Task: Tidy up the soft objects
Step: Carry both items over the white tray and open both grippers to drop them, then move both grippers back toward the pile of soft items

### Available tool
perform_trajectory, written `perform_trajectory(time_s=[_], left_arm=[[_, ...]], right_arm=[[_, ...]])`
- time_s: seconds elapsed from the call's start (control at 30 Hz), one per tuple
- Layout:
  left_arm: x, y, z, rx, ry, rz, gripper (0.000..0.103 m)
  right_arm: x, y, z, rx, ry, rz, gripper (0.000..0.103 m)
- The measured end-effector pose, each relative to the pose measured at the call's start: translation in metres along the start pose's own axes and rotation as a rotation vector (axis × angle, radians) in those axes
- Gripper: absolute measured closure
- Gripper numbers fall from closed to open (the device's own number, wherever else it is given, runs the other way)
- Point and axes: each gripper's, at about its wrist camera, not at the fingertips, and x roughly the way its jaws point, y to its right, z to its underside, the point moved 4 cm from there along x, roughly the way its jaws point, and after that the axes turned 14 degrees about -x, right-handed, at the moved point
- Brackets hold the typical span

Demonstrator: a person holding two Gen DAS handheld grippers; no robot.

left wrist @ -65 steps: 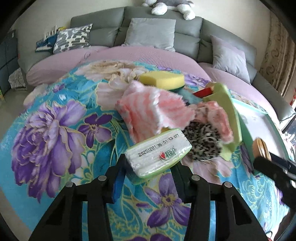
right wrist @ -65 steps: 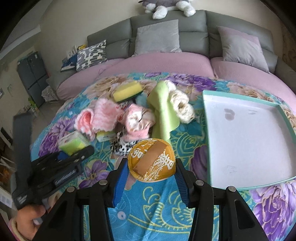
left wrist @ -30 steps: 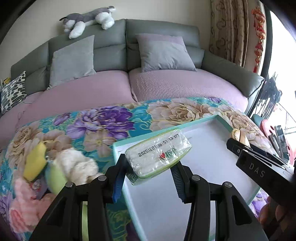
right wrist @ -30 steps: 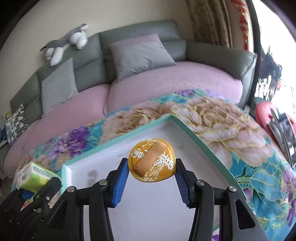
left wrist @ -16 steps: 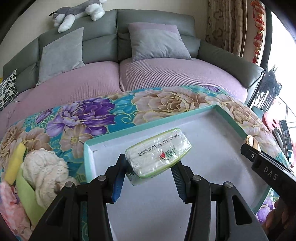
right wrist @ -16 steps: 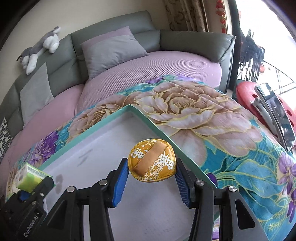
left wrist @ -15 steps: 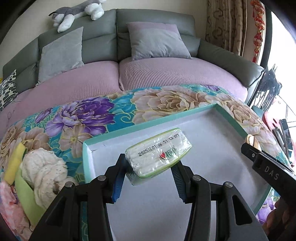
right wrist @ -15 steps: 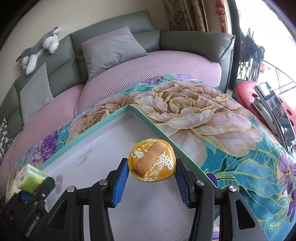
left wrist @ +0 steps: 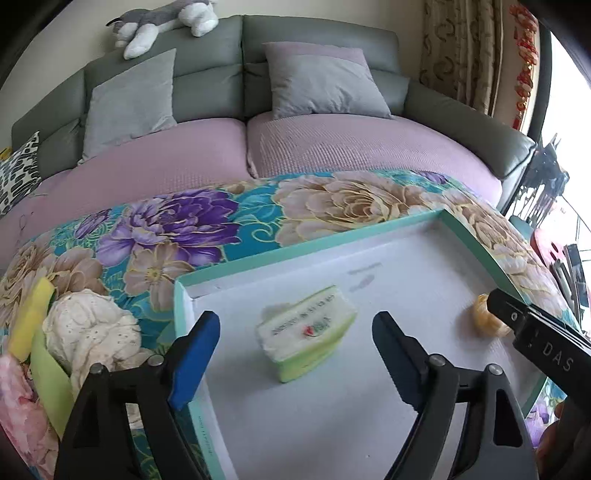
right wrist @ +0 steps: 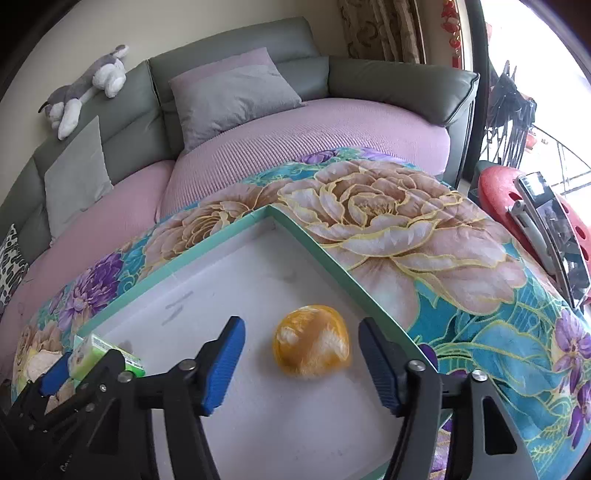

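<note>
Tissue pack [left wrist: 306,328] between left tool's [left wrist: 295,354] just-opened jaws, untouched, on tray [left wrist: 406,229]

My left gripper [left wrist: 295,354]: jaws just opened wide, clear of the tissue pack [left wrist: 308,330], which sits in the white tray [left wrist: 306,254]. Right gripper [left wrist: 539,339] beside yellow item [left wrist: 484,321].

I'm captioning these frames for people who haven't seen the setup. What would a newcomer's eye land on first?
Probably the loud flowered blanket, and on it the white tray with its green rim. In the tray lie a green and white tissue pack and a round yellow packet, each between the wide-open jaws of the left gripper and right gripper. Behind is a grey sofa with a plush toy on top.
</note>
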Motion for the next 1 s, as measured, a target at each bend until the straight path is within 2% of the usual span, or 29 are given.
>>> perform_trajectory(time_s=[0.1, 0.23, 0.3, 0.4, 0.63, 0.83, 1.0], left_arm=[[-0.004, -0.008, -0.003, -0.027, 0.01, -0.014, 0.009], [-0.013, -0.028, -0.01, -0.08, 0.02, -0.064, 0.008], [-0.018, -0.038, -0.011, -0.106, 0.019, -0.094, 0.008], [-0.033, -0.064, -0.014, -0.179, 0.03, -0.125, 0.008], [-0.074, -0.112, -0.016, -0.278, 0.098, -0.195, 0.007], [-0.113, -0.144, -0.016, -0.326, 0.158, -0.253, 0.006], [-0.143, -0.175, -0.011, -0.374, 0.205, -0.332, 0.006]], right_arm=[[-0.002, 0.0, 0.0, 0.005, 0.0, -0.01, 0.025], [-0.007, -0.006, 0.0, -0.023, -0.007, -0.024, 0.005], [-0.009, -0.012, -0.001, -0.051, -0.014, -0.032, 0.003], [-0.012, -0.019, -0.001, -0.082, -0.019, -0.026, 0.002], [-0.037, -0.034, -0.007, -0.113, 0.013, -0.049, 0.002], [-0.066, -0.053, -0.014, -0.074, 0.066, -0.149, 0.002], [-0.084, -0.088, -0.019, -0.124, 0.108, -0.19, 0.002]])
